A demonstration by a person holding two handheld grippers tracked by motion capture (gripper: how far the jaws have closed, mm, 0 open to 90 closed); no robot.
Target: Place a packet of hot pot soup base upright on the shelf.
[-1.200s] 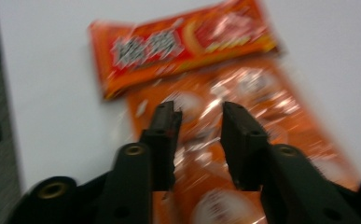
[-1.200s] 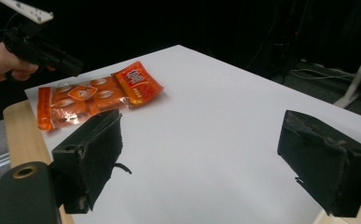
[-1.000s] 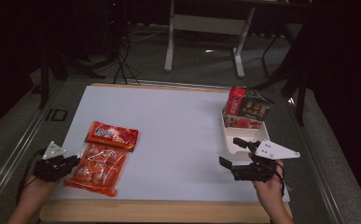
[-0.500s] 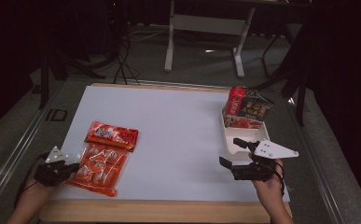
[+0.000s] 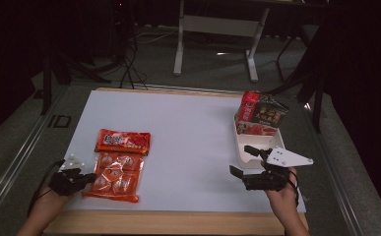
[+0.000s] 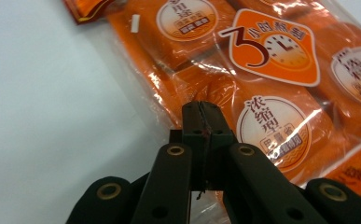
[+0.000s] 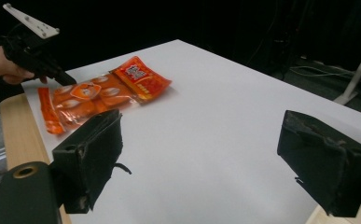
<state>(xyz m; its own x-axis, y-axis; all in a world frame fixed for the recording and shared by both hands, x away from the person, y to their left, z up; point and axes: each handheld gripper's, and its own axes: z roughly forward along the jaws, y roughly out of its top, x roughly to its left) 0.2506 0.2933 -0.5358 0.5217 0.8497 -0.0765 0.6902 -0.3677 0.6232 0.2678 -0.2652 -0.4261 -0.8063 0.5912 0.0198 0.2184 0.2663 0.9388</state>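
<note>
An orange multi-pack of small packets [image 5: 116, 177] lies flat near the table's front left. My left gripper [image 5: 88, 176] is shut on its left edge. In the left gripper view the jaws [image 6: 201, 116] meet on the clear film beside the orange pack [image 6: 271, 70]. A red packet [image 5: 123, 141] lies just beyond it. My right gripper [image 5: 240, 161] stands open at the front right and holds nothing. In the right gripper view its jaws [image 7: 220, 158] frame bare white table, with the orange pack [image 7: 82, 100], the red packet [image 7: 141, 77] and my left gripper [image 7: 66, 78] farther off.
A white tray [image 5: 238, 142] sits at the right edge with a red and black carton [image 5: 259, 115] upright in its far end. The white mat [image 5: 188, 132] covers a wooden table [image 5: 178, 223]. A desk frame [image 5: 217, 24] and cables stand on the floor beyond.
My left gripper has moved right and slightly toward the front edge, and the orange pack has shifted right and turned a little with it. The right gripper has stayed in place.
</note>
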